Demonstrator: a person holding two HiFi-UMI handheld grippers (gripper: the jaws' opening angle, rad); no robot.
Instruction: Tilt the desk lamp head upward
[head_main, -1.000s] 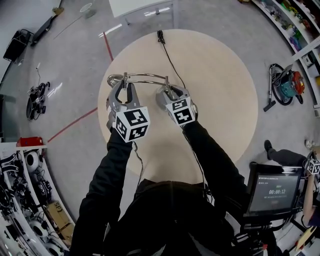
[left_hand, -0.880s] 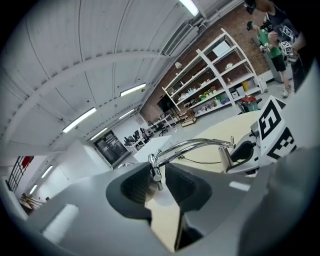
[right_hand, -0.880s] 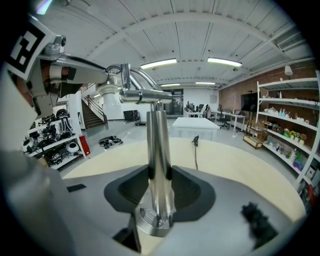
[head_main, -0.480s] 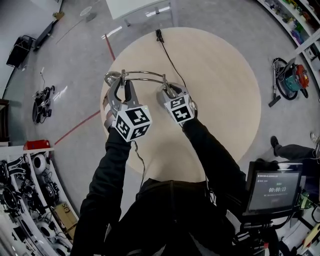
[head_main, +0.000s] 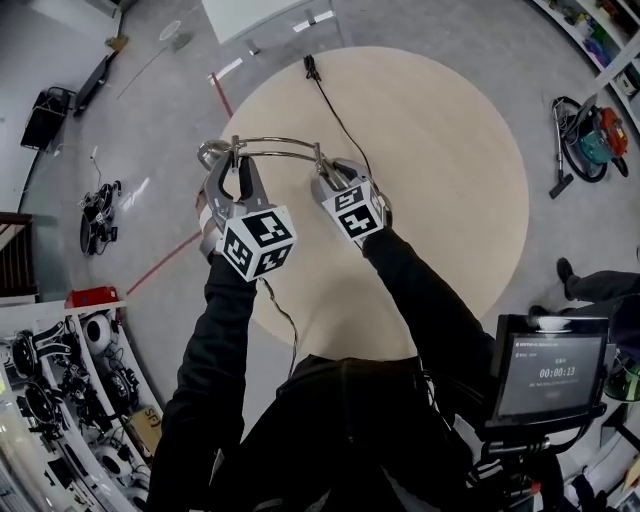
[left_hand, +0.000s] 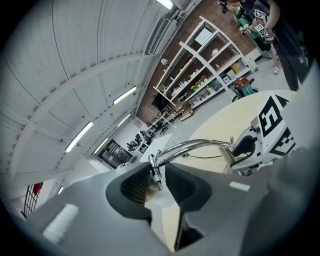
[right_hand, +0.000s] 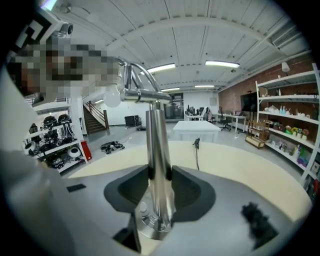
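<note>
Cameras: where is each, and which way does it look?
Head view: on the person's head, looking steeply down at table, lamp, both arms.
Left gripper view: rides the left hand-held gripper, faces its jaws on the lamp head.
Right gripper view: rides the right hand-held gripper, faces its jaws on the lamp post.
All share the lamp.

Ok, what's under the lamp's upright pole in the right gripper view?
A round chrome base sitting on the beige table. The right gripper is clamped on the pole, and its jaws cover most of the base's rim.
</note>
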